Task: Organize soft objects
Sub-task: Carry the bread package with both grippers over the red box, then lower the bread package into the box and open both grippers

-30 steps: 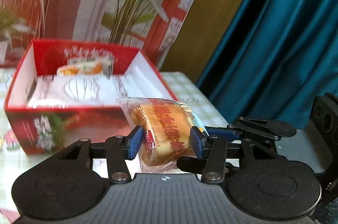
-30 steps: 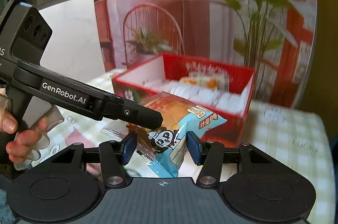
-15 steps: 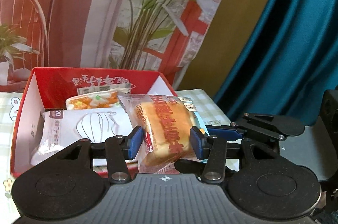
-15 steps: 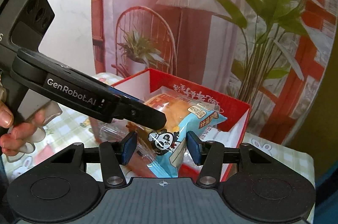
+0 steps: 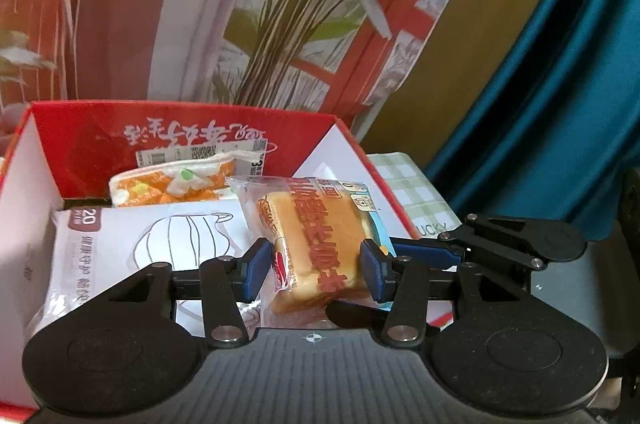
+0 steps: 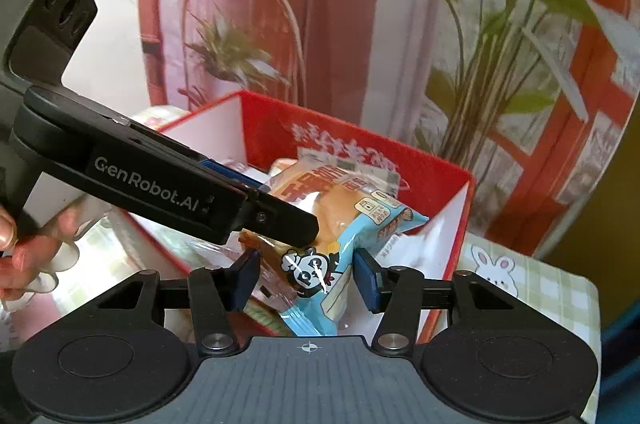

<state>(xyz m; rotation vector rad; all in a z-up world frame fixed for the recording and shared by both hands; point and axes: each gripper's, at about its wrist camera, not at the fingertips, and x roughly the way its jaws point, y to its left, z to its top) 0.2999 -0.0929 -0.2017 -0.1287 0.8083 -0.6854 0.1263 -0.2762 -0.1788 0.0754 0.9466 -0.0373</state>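
Note:
Both grippers hold one packaged bread bun [image 5: 316, 244] over the open red box [image 5: 88, 132]. My left gripper [image 5: 316, 266] is shut on the bun's orange end. My right gripper [image 6: 306, 278] is shut on its blue panda-printed end [image 6: 320, 264]. The left gripper's body [image 6: 152, 180] crosses the right wrist view from the left. Inside the box lie a white pack of face masks [image 5: 152, 244] and an orange flowered pouch [image 5: 172, 184] at the back.
The box [image 6: 360, 140] stands on a green checked tablecloth [image 6: 560, 288] with a rabbit print. A printed backdrop with plants stands behind it. A teal curtain [image 5: 560, 84] hangs at the right. The table's edge is close on the right.
Both grippers have carried the bun forward and up, from in front of the box to over its inside. Their grip on the bun is unchanged.

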